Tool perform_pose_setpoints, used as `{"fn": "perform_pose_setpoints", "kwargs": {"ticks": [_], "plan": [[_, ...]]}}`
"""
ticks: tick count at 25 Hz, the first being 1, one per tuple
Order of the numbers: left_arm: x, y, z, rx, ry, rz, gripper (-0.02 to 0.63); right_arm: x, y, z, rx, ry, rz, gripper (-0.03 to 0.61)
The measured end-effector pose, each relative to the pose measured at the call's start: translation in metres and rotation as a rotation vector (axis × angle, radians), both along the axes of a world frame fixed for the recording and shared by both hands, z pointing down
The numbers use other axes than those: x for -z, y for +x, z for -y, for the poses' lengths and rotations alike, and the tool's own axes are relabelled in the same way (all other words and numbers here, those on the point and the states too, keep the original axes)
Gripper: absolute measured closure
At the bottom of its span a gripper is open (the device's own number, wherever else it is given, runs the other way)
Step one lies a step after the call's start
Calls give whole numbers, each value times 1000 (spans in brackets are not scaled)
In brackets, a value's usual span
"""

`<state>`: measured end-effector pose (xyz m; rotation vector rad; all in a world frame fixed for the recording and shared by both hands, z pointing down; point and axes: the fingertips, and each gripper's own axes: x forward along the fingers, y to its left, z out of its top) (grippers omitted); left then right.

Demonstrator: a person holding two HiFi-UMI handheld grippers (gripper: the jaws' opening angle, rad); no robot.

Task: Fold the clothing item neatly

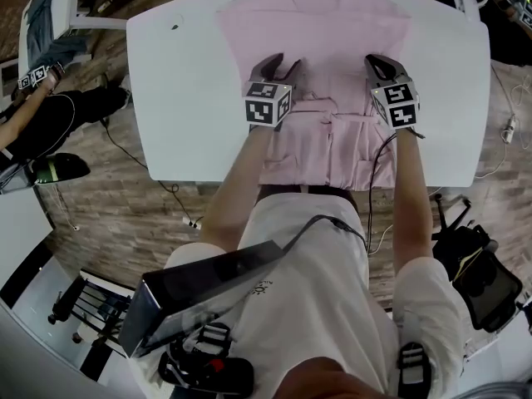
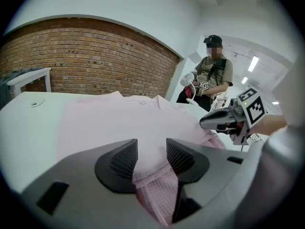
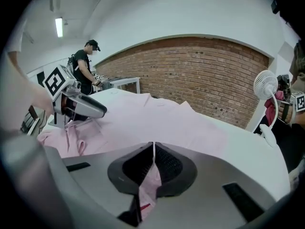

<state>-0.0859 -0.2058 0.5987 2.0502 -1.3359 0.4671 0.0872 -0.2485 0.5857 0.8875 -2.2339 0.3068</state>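
A pink shirt [image 1: 316, 32] lies spread on the white table [image 1: 174, 98], collar at the far side. Its lower part is bunched up between my two grippers, and the hem hangs over the near edge. My left gripper [image 1: 278, 63] rests on the shirt's left side. In the left gripper view its jaws [image 2: 151, 149] stand wide apart, and a textured fold of the shirt [image 2: 124, 123] lies loosely between them. My right gripper [image 1: 378, 63] sits on the shirt's right side. In the right gripper view it [image 3: 153, 151] is shut on a thin edge of the shirt [image 3: 157, 118].
A person in black [image 1: 50, 115] sits left of the table, and another stands beyond it [image 2: 212, 75]. A fan [image 3: 264, 85] stands at the right before a brick wall. Cables lie on the wooden floor by the table's near edge.
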Motion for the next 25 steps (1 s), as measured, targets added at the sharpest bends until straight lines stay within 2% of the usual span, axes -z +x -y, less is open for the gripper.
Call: {"fn": "perform_pose_setpoints", "kwargs": {"ticks": [6,11,18,25], "plan": [[-9,-14,-5,-13,-29,17,442,-23,19,-7,-23,-36,-68,563],[-15,-22,-6,7,-55,-18,442,-34,24,-7,-45,-43,-100,563],[-12,-24,-5,8,-55,-48,442,-37,26,-4,-53,-49,-87,563],[-2,-30,-9,0,-26,-24,443,-35,26,-4,-37,-47,-84,563]]}}
